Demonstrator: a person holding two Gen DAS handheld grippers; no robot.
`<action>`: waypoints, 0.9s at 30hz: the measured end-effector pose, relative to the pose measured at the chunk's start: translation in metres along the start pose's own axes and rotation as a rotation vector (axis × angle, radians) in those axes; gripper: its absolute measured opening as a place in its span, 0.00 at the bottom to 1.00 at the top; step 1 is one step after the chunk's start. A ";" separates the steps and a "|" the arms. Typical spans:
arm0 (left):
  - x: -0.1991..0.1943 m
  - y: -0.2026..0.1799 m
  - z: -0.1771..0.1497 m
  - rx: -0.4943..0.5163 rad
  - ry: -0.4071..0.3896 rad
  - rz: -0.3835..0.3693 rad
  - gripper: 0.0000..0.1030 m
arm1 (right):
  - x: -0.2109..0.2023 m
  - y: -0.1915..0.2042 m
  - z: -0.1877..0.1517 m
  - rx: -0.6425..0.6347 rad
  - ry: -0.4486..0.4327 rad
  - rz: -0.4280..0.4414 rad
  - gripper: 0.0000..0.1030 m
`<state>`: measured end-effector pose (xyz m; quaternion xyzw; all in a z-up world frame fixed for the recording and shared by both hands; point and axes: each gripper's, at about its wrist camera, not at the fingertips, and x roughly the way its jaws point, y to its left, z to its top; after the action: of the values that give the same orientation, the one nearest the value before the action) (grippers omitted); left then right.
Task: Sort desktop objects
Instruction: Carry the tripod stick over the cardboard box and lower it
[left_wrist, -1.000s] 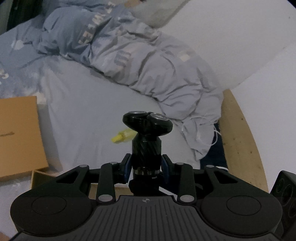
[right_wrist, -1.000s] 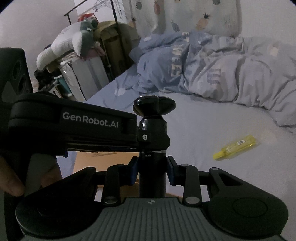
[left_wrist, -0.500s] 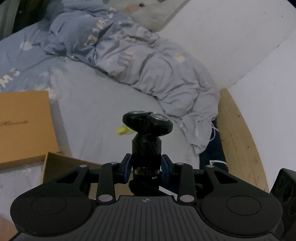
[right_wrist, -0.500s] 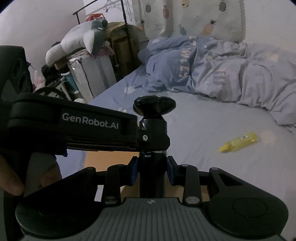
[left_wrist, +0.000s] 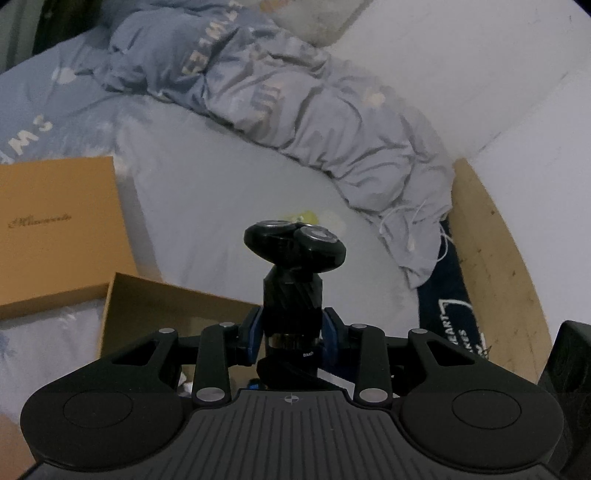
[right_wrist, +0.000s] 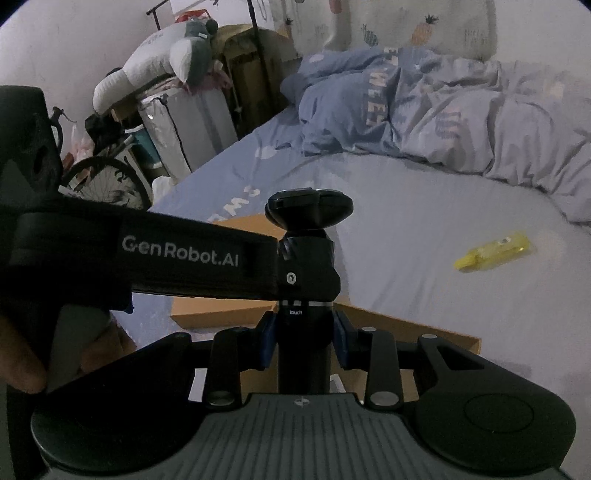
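Left wrist view: both grippers clamp one black electric shaver (left_wrist: 293, 280), the left gripper (left_wrist: 291, 328) on its ribbed neck, the right gripper (right_wrist: 304, 343) lower on the body. It looks rigid, smooth and moderately heavy; the ribbed neck seems the surest hold. Since a second ago, the open cardboard box (left_wrist: 155, 306) beneath the shaver shows more.

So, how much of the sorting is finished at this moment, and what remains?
Done: the open cardboard box already holds some small things, too dim to name. In hand: both grippers, left and right, are shut on the black electric shaver, held upright above the box. Left: the shaver is not yet put down, and the yellow tube lies loose on the bed sheet.
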<state>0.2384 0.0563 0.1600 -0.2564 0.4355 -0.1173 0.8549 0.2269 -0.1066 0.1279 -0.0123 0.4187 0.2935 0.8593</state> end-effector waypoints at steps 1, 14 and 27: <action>0.003 0.002 -0.001 -0.002 0.005 0.002 0.36 | 0.002 -0.002 -0.001 0.003 0.003 0.002 0.32; 0.057 0.023 -0.025 -0.023 0.081 0.030 0.36 | 0.040 -0.022 -0.024 0.038 0.083 0.012 0.32; 0.109 0.053 -0.033 -0.053 0.140 0.055 0.36 | 0.081 -0.037 -0.042 0.060 0.168 0.021 0.32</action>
<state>0.2755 0.0440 0.0407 -0.2583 0.5041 -0.0997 0.8181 0.2551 -0.1083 0.0336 -0.0066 0.4980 0.2879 0.8180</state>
